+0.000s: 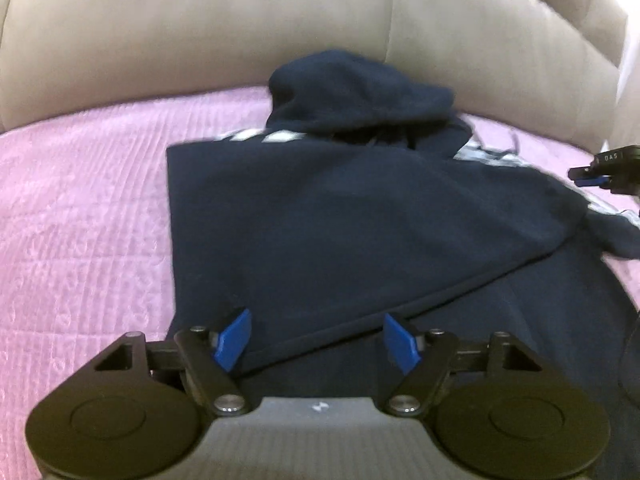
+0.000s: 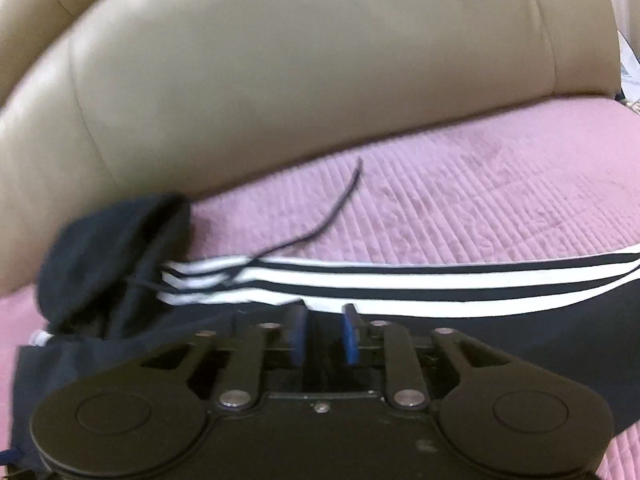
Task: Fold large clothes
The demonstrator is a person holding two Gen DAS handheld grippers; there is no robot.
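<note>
A navy hoodie (image 1: 340, 216) with white sleeve stripes lies on a pink quilted cover (image 1: 80, 220), its left side folded over the body and its hood (image 1: 356, 92) against the sofa back. My left gripper (image 1: 316, 338) is open and empty, low over the near folded edge. In the right wrist view the striped sleeve (image 2: 400, 284) stretches right, with the hood (image 2: 116, 256) at the left. My right gripper (image 2: 324, 334) hovers over the dark fabric below the stripes, its jaws narrowly apart with nothing between them. It also shows at the right edge of the left wrist view (image 1: 592, 178).
A beige leather sofa back (image 1: 200, 32) curves behind the cover; it also fills the top of the right wrist view (image 2: 280, 80). A thin dark drawstring (image 2: 332, 216) trails across the pink cover (image 2: 480, 208) beyond the sleeve.
</note>
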